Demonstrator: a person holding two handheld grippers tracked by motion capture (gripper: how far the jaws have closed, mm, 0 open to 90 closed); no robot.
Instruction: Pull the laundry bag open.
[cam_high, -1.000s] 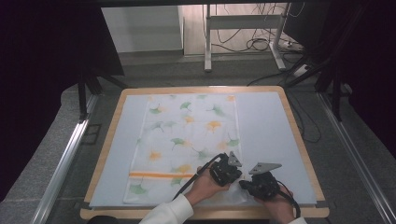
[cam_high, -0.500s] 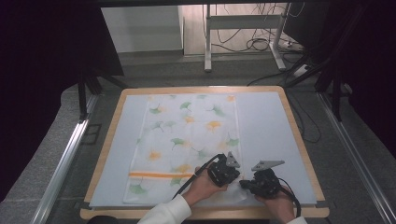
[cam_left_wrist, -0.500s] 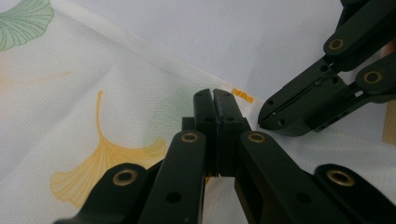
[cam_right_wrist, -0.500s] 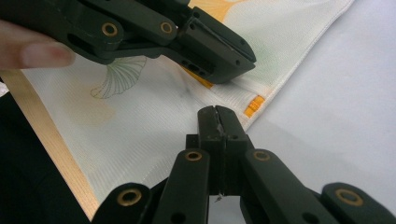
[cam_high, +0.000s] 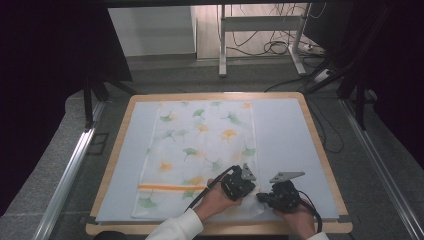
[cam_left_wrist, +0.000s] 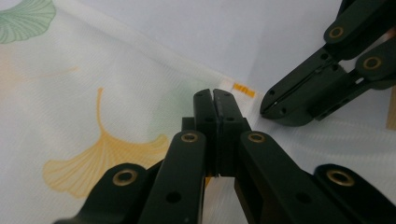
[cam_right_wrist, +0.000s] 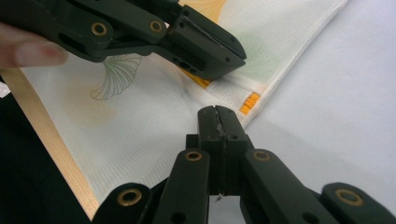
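A white cloth (cam_high: 200, 145) printed with green and orange ginkgo leaves lies flat on a pale blue mat (cam_high: 290, 140). Both grippers sit at its near right corner. My left gripper (cam_high: 249, 192) is shut, its tips (cam_left_wrist: 215, 100) low over the cloth just inside the hem, close to a small orange tag (cam_left_wrist: 243, 89). My right gripper (cam_high: 261, 198) is shut too, tips (cam_right_wrist: 217, 114) at the cloth's (cam_right_wrist: 116, 121) edge beside that orange tag (cam_right_wrist: 251, 102). The two gripper tips nearly meet. No cloth shows between either pair of jaws. The left gripper (cam_right_wrist: 231, 63) presses low on the cloth in the right gripper view.
An orange stripe (cam_high: 170, 188) crosses the cloth's near end. The mat covers a table with a wooden rim (cam_high: 320, 150), whose near edge (cam_right_wrist: 46, 140) runs close behind the grippers. Beyond the table are metal rails, desk legs and cables on the floor.
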